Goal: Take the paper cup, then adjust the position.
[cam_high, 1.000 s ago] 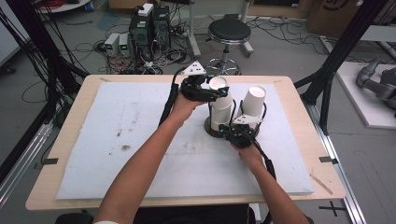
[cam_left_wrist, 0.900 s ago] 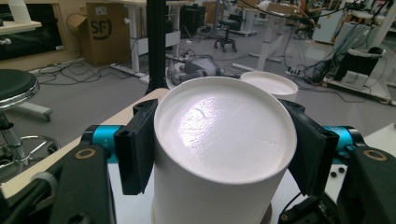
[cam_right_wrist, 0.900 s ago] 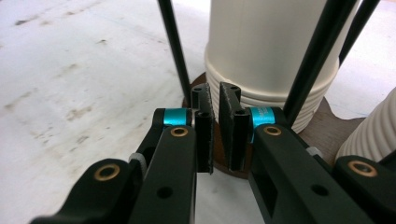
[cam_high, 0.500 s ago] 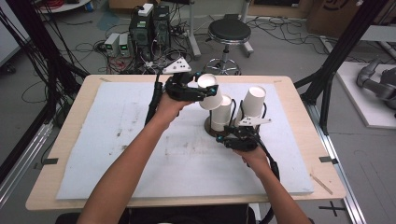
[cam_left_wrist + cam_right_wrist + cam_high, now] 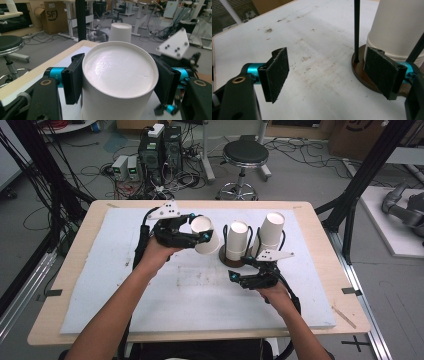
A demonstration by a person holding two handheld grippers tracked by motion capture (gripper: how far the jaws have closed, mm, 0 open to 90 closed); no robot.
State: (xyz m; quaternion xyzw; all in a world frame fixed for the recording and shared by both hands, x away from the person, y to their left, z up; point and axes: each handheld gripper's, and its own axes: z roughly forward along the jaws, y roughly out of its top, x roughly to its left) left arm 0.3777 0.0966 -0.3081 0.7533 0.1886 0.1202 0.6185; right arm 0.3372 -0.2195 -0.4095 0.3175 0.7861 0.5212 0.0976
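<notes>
My left gripper [image 5: 197, 236] is shut on a white paper cup [image 5: 206, 240], held just left of the wire holder and above the table. In the left gripper view the cup [image 5: 117, 75] is bottom up, with a black pad [image 5: 73, 77] pressed on each side. A stack of white cups [image 5: 237, 240] stands in the wire cup holder on its round brown base [image 5: 224, 256]. My right gripper [image 5: 241, 271] is open just in front of that base. In the right gripper view the pads [image 5: 277, 71] stand wide apart, with the base [image 5: 359, 67] and the stack [image 5: 398, 27] at the right.
Another white cup [image 5: 272, 231] stands bottom up right of the holder, also seen as the far cup [image 5: 121, 32]. A white mat [image 5: 125, 285] covers the wooden table [image 5: 75, 270]. A stool [image 5: 245, 155], computers and cables lie on the floor beyond.
My left gripper has carried the cup from above the stack to the left and lower. My right gripper has drawn back a little from the holder toward the table's front edge.
</notes>
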